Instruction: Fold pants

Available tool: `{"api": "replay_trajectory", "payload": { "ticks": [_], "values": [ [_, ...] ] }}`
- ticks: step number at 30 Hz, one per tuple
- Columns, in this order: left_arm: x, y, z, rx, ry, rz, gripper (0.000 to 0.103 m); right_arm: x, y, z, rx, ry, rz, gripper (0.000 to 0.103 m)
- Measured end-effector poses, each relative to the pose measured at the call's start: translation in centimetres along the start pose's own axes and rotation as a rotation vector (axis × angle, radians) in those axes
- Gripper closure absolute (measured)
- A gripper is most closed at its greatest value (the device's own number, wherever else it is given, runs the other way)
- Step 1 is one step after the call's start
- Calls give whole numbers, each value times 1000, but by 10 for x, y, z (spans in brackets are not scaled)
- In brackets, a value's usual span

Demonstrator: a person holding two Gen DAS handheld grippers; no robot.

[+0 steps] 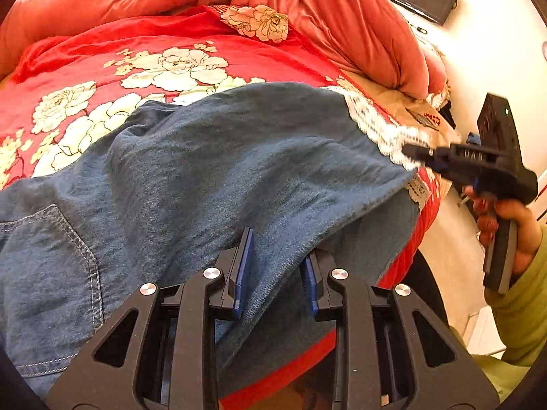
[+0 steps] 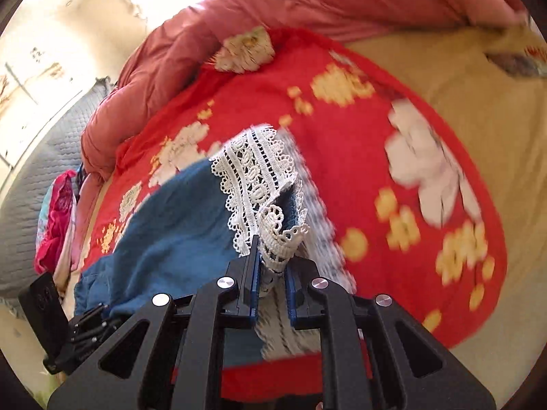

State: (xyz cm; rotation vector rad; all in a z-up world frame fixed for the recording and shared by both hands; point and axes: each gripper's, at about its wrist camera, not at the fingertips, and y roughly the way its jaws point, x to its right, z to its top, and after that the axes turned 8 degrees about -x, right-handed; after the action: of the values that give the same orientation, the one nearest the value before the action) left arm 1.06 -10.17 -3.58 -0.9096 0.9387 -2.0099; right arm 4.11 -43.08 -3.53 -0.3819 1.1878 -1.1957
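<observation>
Pink quilt [image 1: 359,17] heaped behind pants [image 1: 222,171].

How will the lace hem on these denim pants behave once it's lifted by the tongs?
Probably floppy: the lace hem curls and bunches where the right tongs pinch it. Likely light and snag-prone, given its open holes. The denim pants sag in soft folds between it and the left tongs, so expect the cloth to drape, not hold shape.

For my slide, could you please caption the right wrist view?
Right gripper pinches the white lace hem of blue denim pants over a red floral bedspread.
</observation>
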Motion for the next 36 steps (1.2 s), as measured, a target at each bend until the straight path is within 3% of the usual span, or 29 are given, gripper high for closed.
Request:
{"api": "replay_trajectory", "payload": {
  "ticks": [1,2,5,7,8,9,10,22,31,33,36],
  "values": [
    [1,-1,0,-4,4,1,84,3,1,-3,-12,8,15,89],
    [1,1,3,-7,8,2,91,4,1,-3,-13,13,20,88],
    [3,-1,6,-14,22,10,102,7,-7,-1,7,19,45,68],
    [3,-2,7,-21,31,9,103,8,-11,0,19,14,41,68],
    [4,-4,7,-24,38,3,103,10,-13,0,21,13,37,73],
    [6,-6,7,-23,46,2,103,12,-14,-1,12,10,40,90],
    [8,-8,6,-26,58,0,103,13,-14,0,6,3,44,92],
    [33,-10,-15,-60,211,51,103,27,-26,-22,-2,-4,-1,92],
    [29,9,-19,-80,177,50,98,29,-16,-28,-11,-51,-76,88],
    [27,8,-20,-78,173,40,95,27,-19,-29,-19,-76,-109,71],
    [23,1,-25,-77,158,4,67,25,-34,-28,11,-103,-154,66]
  ]
}}
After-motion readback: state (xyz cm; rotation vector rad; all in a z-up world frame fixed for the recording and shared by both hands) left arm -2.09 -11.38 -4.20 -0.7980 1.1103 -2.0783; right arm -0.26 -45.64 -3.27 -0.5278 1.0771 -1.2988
